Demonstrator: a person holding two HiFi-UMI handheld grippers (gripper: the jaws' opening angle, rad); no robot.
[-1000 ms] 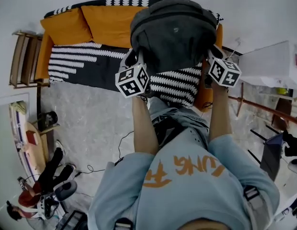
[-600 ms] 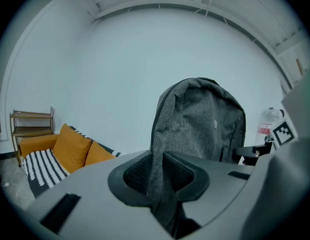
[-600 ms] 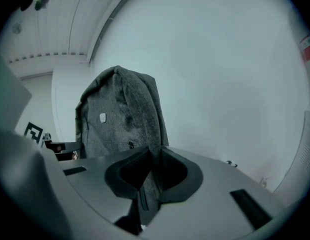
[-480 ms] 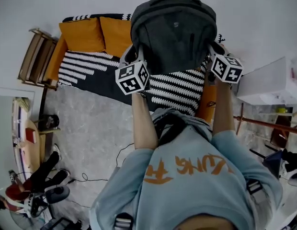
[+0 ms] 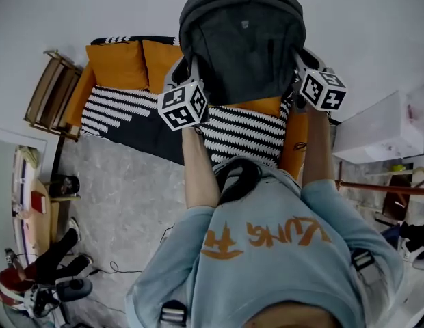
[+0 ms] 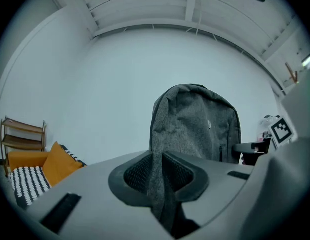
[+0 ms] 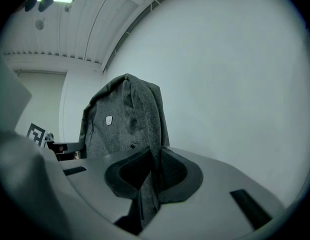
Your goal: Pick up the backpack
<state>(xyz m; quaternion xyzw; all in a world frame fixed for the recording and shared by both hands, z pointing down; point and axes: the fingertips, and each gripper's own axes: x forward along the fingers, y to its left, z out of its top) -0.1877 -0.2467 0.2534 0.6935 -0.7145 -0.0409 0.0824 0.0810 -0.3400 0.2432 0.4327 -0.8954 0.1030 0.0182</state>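
A dark grey backpack (image 5: 243, 43) hangs in the air above the sofa, held up between my two grippers. My left gripper (image 5: 187, 72) is shut on the fabric of its left edge, and the jaws have just been closing further on that fold. In the left gripper view the grey cloth (image 6: 197, 124) runs down between the pads (image 6: 137, 174). My right gripper (image 5: 299, 67) is shut on the right edge of the backpack (image 7: 122, 119), with its fabric pinched between the pads (image 7: 172, 171). Both grippers point roughly level.
Below lies a sofa (image 5: 123, 111) with a black-and-white striped cover and orange cushions (image 5: 117, 63). A wooden shelf (image 5: 51, 91) stands at its left end. A white box-like surface (image 5: 383, 125) is to the right. Another person's legs (image 5: 48, 265) and cables are on the floor at lower left.
Both grippers have risen together with the backpack, which now hangs higher against the white wall. The sofa has dropped lower in the head view.
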